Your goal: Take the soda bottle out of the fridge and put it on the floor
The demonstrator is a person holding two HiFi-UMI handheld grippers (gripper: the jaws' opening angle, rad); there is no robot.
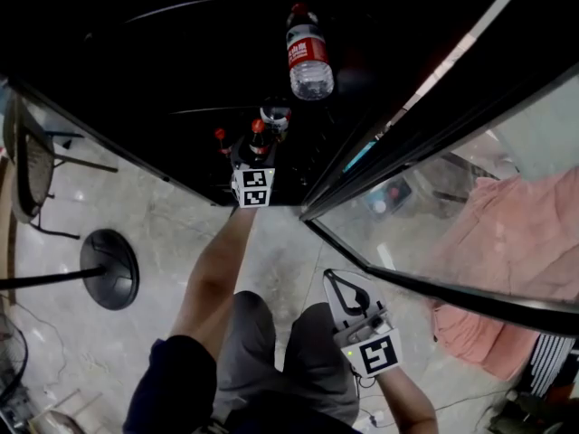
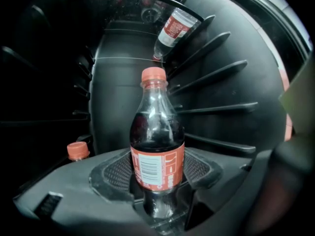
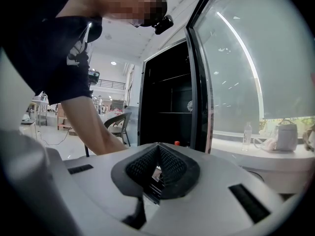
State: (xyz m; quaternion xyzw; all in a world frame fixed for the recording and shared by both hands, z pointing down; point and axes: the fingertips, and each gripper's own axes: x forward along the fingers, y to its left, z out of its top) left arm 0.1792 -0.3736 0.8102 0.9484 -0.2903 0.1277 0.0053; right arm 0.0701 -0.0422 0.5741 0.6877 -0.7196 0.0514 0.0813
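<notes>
A soda bottle (image 2: 157, 146) with dark drink, a red label and a red cap stands upright on the fridge's low shelf. My left gripper (image 2: 157, 173) reaches into the black fridge (image 1: 181, 70), its jaws wide on either side of the bottle's lower body. The mesh pads (image 2: 117, 170) sit close beside the label, and I see no squeeze on it. From the head view, the bottle's red cap (image 1: 258, 127) shows just beyond the left gripper (image 1: 257, 152). My right gripper (image 1: 335, 280) hangs outside the fridge near the person's knees. Its pads (image 3: 170, 163) meet in a point, shut on nothing.
A clear bottle with a red label (image 1: 309, 54) lies on a higher shelf. Another red-capped bottle (image 2: 78, 150) stands to the left of the soda bottle. The glass fridge door (image 1: 434, 143) swings open at right. A black round stand base (image 1: 110, 268) and a chair (image 1: 32, 165) are on the floor at left.
</notes>
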